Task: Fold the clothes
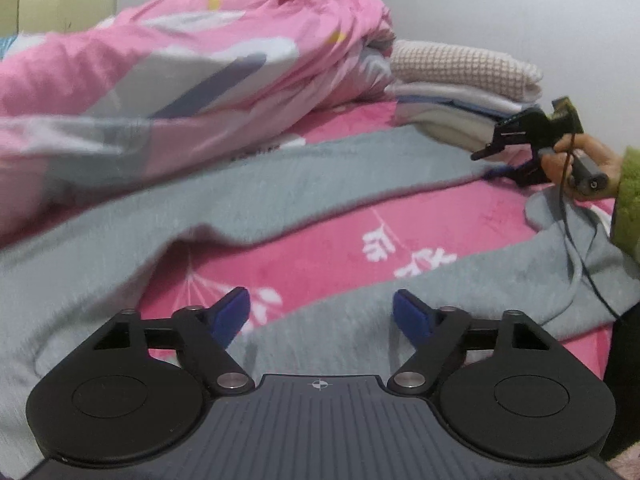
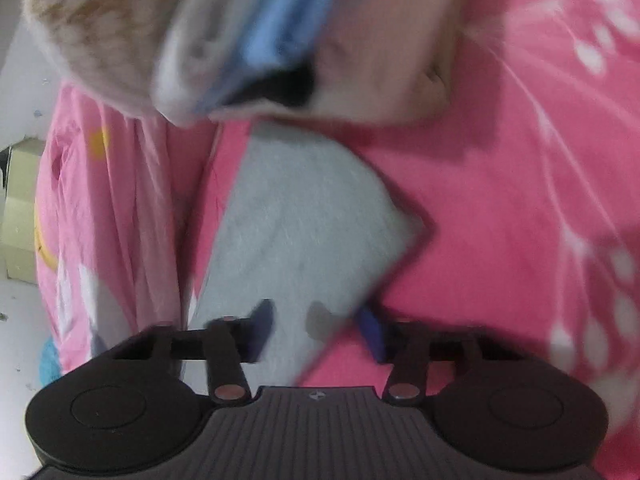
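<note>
Left tool (image 1: 320, 314) hovers with its jaws apart and empty above a grey garment (image 1: 280, 192) spread across the pink bed (image 1: 460, 220). Right tool (image 2: 316, 326), blurred, has jaws partly apart around the garment's end; grip cannot be told. Beyond lie a pink quilt (image 1: 180, 60) and folded stack (image 1: 460, 80).

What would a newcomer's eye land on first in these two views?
The grey garment sprawled across the hot-pink floral bedspread, in the middle of the left wrist view. Behind it at left bulges a pink patterned quilt, with a stack of folded clothes at its right. The right gripper, in a hand, reaches in at the far right.
</note>
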